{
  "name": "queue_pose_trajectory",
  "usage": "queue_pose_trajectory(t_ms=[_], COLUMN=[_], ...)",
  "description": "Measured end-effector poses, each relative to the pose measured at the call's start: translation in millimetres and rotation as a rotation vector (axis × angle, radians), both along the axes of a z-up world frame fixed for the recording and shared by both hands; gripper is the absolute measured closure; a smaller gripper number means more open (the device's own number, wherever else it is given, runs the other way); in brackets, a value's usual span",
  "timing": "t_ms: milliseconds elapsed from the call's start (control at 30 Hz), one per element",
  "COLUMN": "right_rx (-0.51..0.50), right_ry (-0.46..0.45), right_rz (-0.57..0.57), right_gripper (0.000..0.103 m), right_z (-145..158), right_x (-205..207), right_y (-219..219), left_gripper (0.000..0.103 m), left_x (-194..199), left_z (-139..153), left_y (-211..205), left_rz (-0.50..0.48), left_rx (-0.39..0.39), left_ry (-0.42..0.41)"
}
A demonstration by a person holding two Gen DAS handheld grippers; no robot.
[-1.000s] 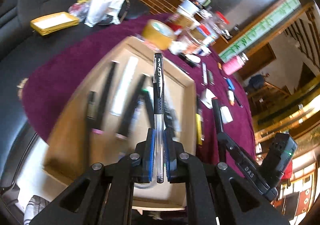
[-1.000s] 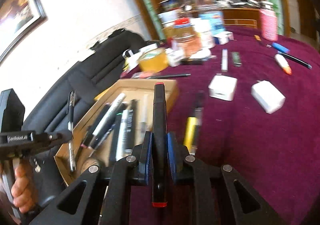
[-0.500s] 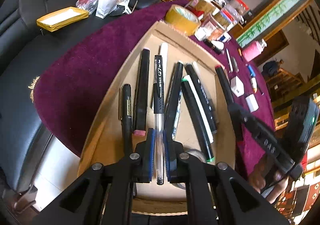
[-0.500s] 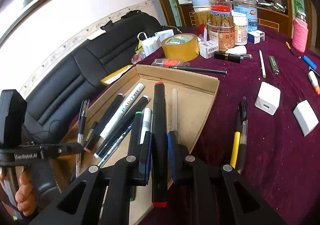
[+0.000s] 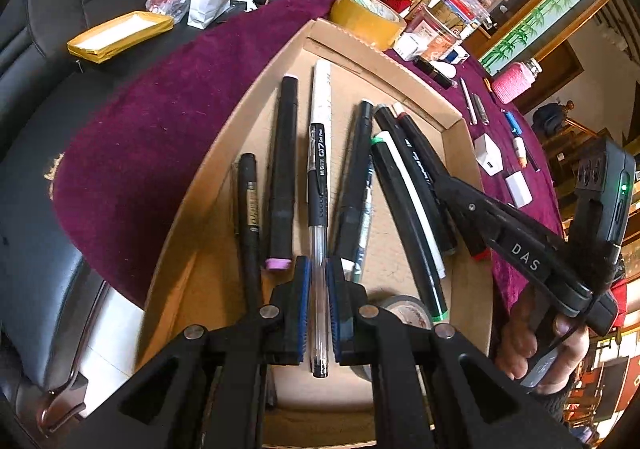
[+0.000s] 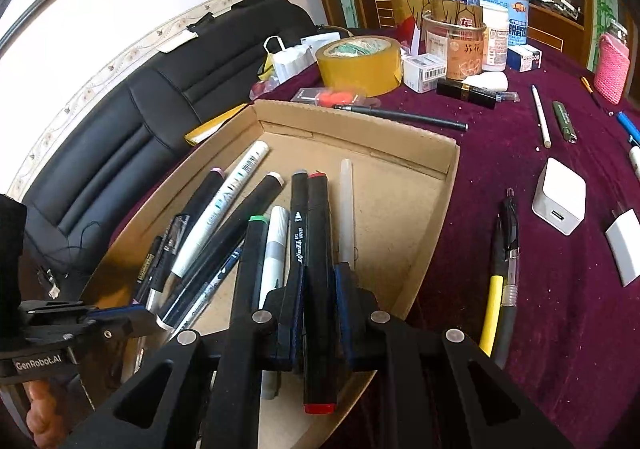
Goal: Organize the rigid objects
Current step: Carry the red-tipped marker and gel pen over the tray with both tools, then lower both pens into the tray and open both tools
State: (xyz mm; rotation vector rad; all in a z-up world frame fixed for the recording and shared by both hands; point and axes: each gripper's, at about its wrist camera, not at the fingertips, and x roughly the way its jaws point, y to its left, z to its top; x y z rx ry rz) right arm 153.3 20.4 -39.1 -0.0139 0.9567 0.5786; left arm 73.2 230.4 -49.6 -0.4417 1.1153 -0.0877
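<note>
A shallow cardboard box (image 5: 408, 79) (image 6: 448, 163) holds several pens and markers on a purple cloth. My left gripper (image 5: 318, 281) straddles a clear gel pen with a black cap (image 5: 318, 185) lying low in the box; a small gap shows at each pad. My right gripper (image 6: 318, 291) stands over the box's right half with a black marker with red ends (image 6: 318, 289) between its jaws, lying down among the other markers; gaps show beside it. The right gripper also shows in the left wrist view (image 5: 452, 189).
A yellow tape roll (image 6: 360, 65), jars and small boxes stand beyond the box. On the cloth to the right lie a yellow-and-black pen (image 6: 500, 281), two white chargers (image 6: 558, 195), and thin pens (image 6: 540, 117). A black leather sofa (image 6: 132, 109) lies left.
Both grippers came down into the box with their pens. Their jaws have loosened a little, and the gel pen and red-ended marker now lie among the others.
</note>
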Motion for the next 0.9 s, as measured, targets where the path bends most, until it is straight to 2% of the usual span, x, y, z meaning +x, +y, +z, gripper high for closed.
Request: queue_pose_trajectory(t_ms=[467,667,767,800,900], right_rx=[-0.111,-0.109,-0.097,-0.092,-0.076], right_ry=[-0.05,-0.028,-0.024,-0.018,-0.028], right_rz=[0.035,0.044,0.042,0.044,0.062], right_gripper=[0.086,0.086,0.078,0.072,0.064], right_z=[2.6,2.2,1.7,1.3,4.3], right_x=[-3.1,1.9,2.1,1.7,-2.0], right_y=[13.2,11.8,9.4,9.5,7.7], left_gripper=[0.094,0.094,0.091,0.091,0.083], left_x=[2.1,-2.3,-2.9,-2.7,-3.8], left_z=[-3.2,-2.0,-3.0,-2.8,-1.1], left_y=[2.8,1.0,-0.7,-0.1,0.6], left_rz=[0.023,0.028,0.032,0.035,0.038], left_rx=[-0.014,-0.014,-0.015,-0.018,-0.027], left_ry=[0.025,0.024,0.023,0.027,0.018])
